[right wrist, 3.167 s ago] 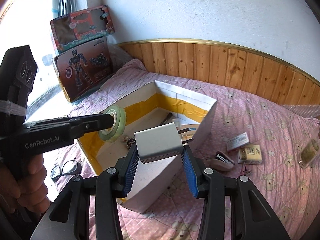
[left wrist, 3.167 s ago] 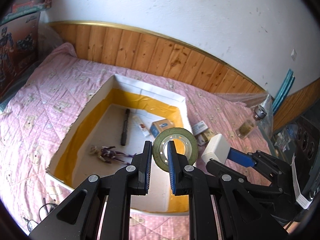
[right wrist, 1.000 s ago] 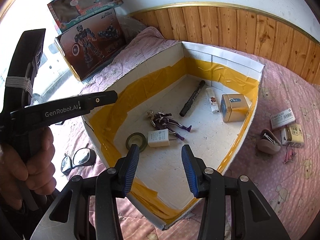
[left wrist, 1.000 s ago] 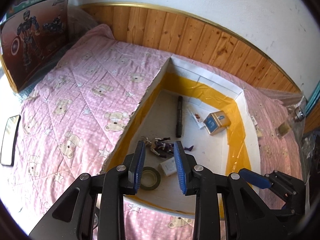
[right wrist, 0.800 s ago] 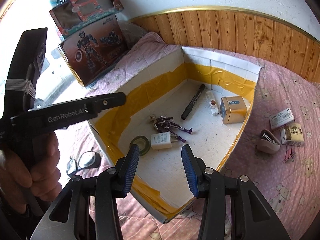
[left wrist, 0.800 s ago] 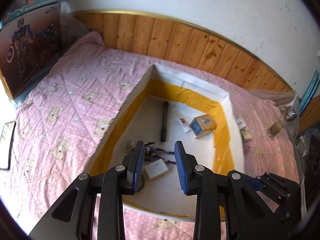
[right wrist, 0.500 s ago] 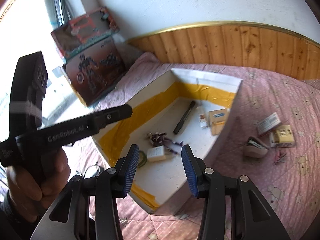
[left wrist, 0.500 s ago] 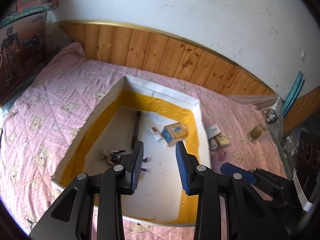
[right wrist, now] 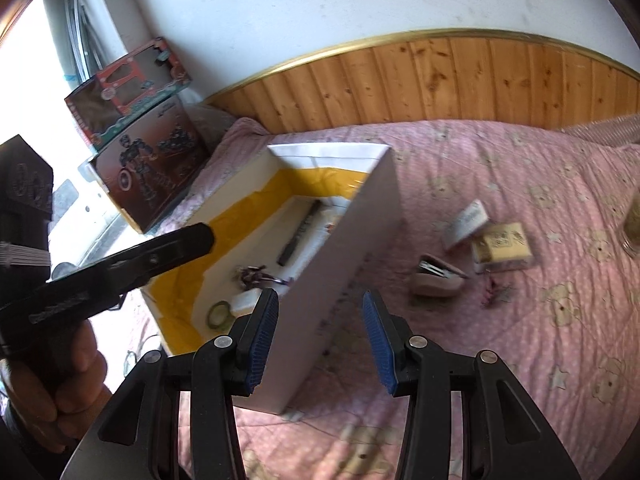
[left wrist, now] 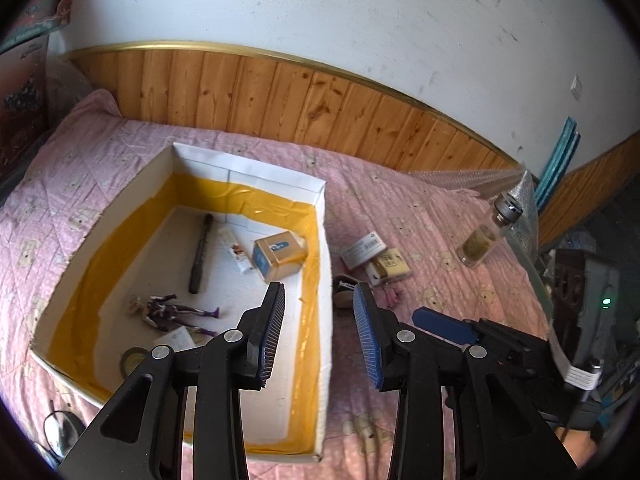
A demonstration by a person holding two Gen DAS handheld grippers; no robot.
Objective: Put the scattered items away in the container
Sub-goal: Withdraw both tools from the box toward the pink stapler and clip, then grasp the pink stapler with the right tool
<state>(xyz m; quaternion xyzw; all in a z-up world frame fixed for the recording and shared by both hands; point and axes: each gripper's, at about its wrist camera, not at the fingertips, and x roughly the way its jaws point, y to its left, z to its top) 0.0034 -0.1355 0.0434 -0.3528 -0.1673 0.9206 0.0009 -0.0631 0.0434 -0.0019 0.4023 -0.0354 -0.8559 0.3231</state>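
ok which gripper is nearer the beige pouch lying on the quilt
Right. The right gripper hangs over the quilt on the beige pouch side of the white box; the left gripper, jaws opening and empty, is above the box's far side.

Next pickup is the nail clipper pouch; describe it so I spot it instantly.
Find the white box with the yellow-taped inside on the pink quilt. Just outside its right wall lies a small cluster of items. The pouch is the rounded beige case lying open with metal tools showing, nearest the wall; its neighbours are flat rectangular packets.
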